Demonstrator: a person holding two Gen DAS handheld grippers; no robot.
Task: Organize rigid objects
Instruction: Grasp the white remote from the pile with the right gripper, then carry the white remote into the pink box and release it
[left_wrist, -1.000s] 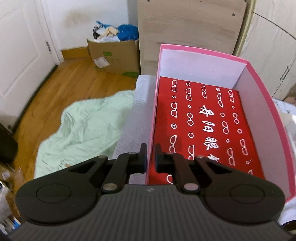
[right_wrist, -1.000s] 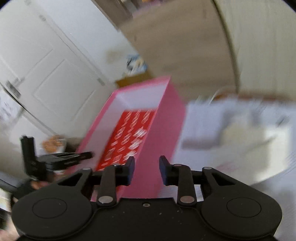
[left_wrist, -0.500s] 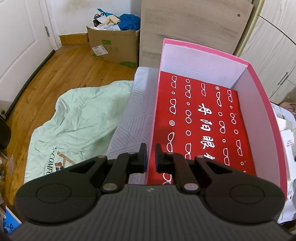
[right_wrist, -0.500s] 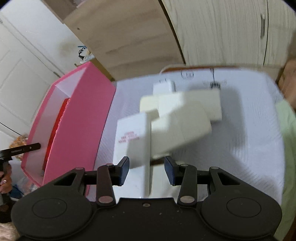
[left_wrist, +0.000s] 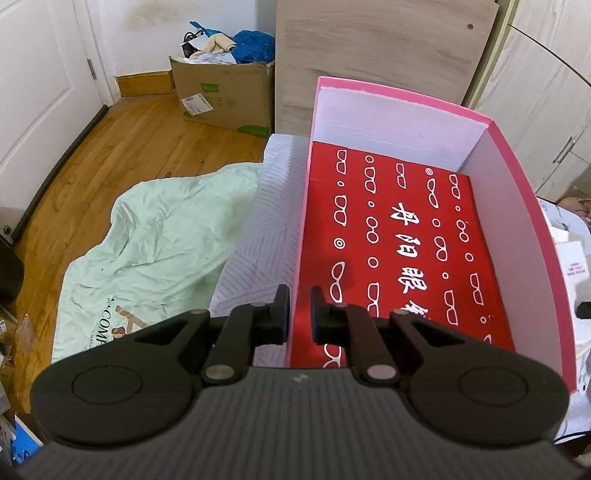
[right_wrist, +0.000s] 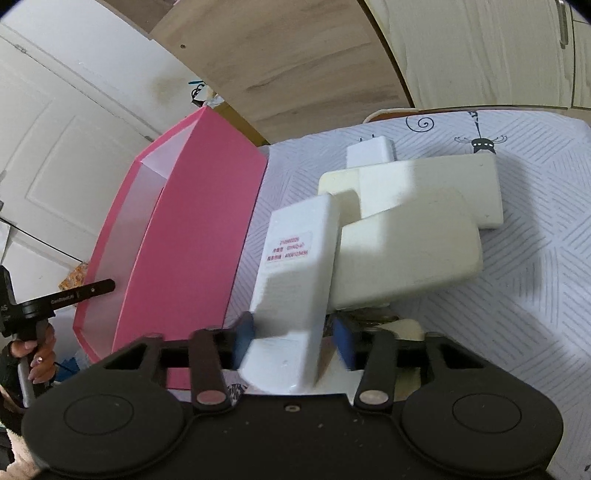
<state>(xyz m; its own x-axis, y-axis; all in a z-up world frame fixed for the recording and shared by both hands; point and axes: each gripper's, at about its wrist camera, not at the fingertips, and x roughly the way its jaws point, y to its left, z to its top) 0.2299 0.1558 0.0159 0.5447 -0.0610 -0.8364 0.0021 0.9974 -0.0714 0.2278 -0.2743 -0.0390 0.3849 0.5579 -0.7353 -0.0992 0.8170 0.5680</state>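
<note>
A pink box (left_wrist: 524, 236) with white inner walls holds a flat red box (left_wrist: 399, 236) printed with white glasses and characters. My left gripper (left_wrist: 297, 314) is shut on the pink box's left wall at its near corner. In the right wrist view the pink box (right_wrist: 199, 236) stands on the left of a white patterned cloth. Beside it lies a pile of pale rigid boxes: a white box with a red-lettered label (right_wrist: 295, 273), a cream box (right_wrist: 406, 254) and another cream box (right_wrist: 432, 184). My right gripper (right_wrist: 293, 334) is open, its pads on either side of the white labelled box's near end.
A small white charger (right_wrist: 371, 151) lies behind the pile. A green sheet (left_wrist: 155, 243) lies on the wooden floor left of the table. A cardboard box (left_wrist: 225, 96) of clutter and a wooden board (left_wrist: 384, 55) stand at the back. Cupboard doors (right_wrist: 480, 51) are behind the table.
My right gripper has swung from the pink box to the pile, opened wider and closed in around the white labelled box. My left gripper has kept its hold on the pink box.
</note>
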